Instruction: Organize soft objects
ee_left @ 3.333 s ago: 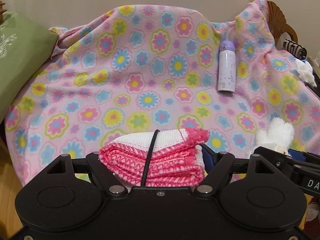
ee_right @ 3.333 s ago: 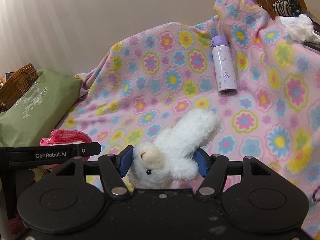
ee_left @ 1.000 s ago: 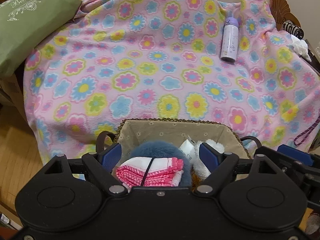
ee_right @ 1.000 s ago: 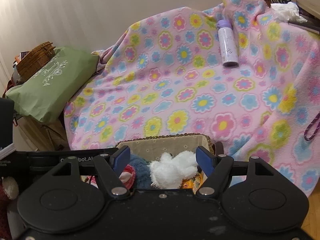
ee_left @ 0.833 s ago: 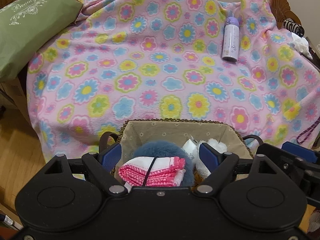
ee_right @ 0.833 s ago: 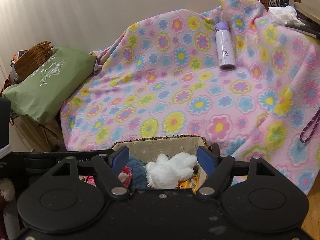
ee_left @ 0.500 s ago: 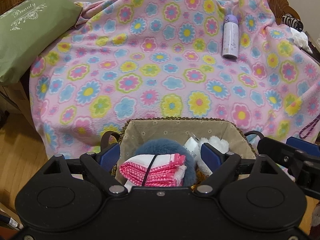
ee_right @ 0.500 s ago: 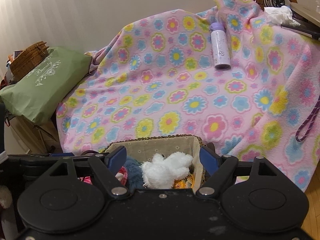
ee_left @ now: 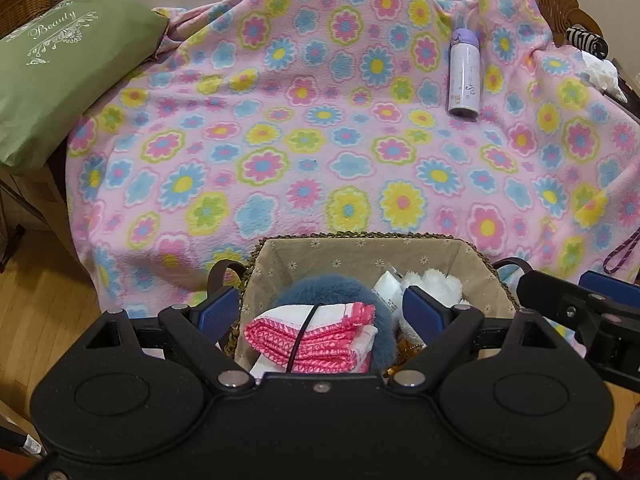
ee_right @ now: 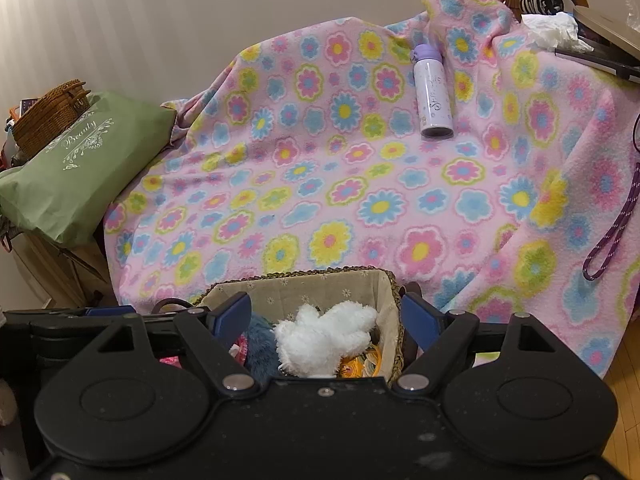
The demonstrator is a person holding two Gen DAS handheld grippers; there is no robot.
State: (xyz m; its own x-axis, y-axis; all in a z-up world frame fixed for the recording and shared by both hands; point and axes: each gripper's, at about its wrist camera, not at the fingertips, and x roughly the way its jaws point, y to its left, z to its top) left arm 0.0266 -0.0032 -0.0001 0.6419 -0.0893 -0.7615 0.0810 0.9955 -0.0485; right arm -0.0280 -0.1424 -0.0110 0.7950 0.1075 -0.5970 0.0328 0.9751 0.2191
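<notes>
The left gripper hangs over the basket with its blue pads spread wide and pressing on nothing; between and below them the folded pink-and-white cloth lies in the basket, on top of a blue-grey fluffy toy. The right gripper is beside it over the same basket, its jaws opening, with the white plush toy lying loose below them, clear of both pads. In the left view that white toy shows at the right end of the basket, next to a small white packet; in the right view something orange and yellow lies under it, too hidden to name. The basket is woven, lined with beige flowered fabric, has dark handles at its ends, and stands against the front edge of a pink flowered blanket. Farther back on the blanket a lilac bottle lies on its side. A purple cord hangs over the blanket's right side. To the left sits a green bag with a wicker basket behind it, and at the far right crumpled white tissue.
</notes>
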